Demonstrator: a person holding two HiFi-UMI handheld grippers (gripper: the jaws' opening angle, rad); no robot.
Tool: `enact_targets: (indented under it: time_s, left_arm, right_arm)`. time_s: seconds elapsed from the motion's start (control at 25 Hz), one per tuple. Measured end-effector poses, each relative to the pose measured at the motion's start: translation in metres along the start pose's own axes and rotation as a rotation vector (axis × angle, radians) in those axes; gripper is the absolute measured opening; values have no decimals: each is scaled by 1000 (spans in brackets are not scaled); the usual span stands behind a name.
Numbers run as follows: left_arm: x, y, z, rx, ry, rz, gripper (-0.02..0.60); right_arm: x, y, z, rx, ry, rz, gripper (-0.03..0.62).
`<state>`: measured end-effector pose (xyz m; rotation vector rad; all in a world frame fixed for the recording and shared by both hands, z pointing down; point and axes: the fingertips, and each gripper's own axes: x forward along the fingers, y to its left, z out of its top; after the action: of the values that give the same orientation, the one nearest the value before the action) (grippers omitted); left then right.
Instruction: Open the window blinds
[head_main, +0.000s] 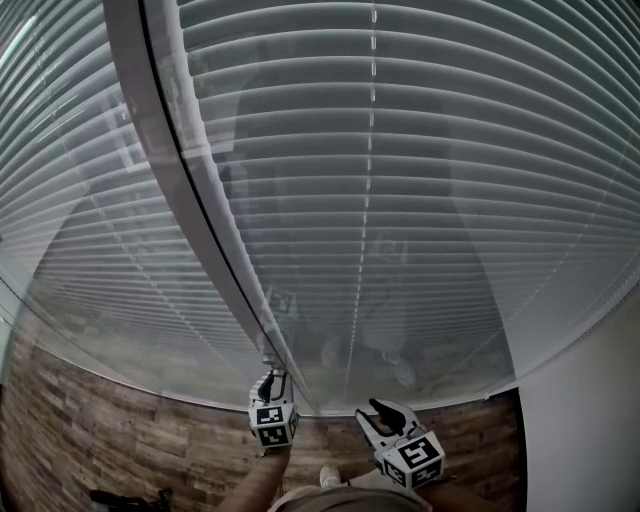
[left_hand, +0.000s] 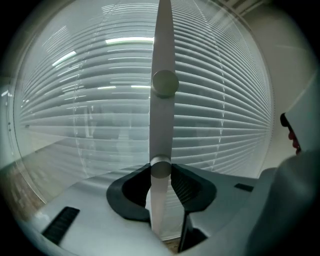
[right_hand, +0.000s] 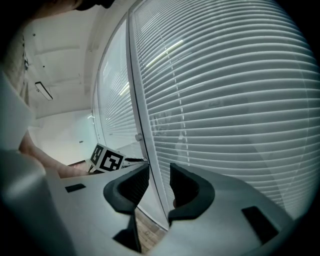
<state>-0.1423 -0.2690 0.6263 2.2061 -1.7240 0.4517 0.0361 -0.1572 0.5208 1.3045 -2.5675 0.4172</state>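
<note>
**Inspector:** What was the risk from this position?

**Assessor:** The left hand-held gripper (head_main: 269, 383) was clamped on the knob (left_hand: 160, 169) on the post (left_hand: 161, 40) between the two panes. Only the jaw tips held it. In my judgement, a turn made off-axis could let the pads slip round the smooth knob without tilting the slats. Forcing the knob past its stop could strain the drive.

**Inspector:** And the blinds?

**Assessor:** The blinds (head_main: 430, 180) hung behind the glass on both sides of the post. The slats lay nearly shut, so the task looked barely begun.

**Inspector:** Pose of the hands?

**Assessor:** The left was held low and square onto the post. The right hand-held gripper (right_hand: 159, 170) hung just beside it and faced the right pane. Its jaws were drawn together with nothing between them, and it touched nothing
</note>
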Motion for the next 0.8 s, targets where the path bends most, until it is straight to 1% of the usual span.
enact_targets:
  time_s: [0.2,0.44,0.6,0.8]
  left_arm:
    - [-2,0,1,-62,0,-26,138]
    - [0,0,0,-130,22,-56,137]
    - [-1,0,-1,-193,21,-76,137]
    - [-1,1,-1,-243,20,-89,137]
  right_arm:
    - [1,3,0,2,4,1,121]
    - [3,4,0,2,4,3,121]
    - [4,5,-1,2,9,6,121]
    - [4,5,-1,2,8,5,121]
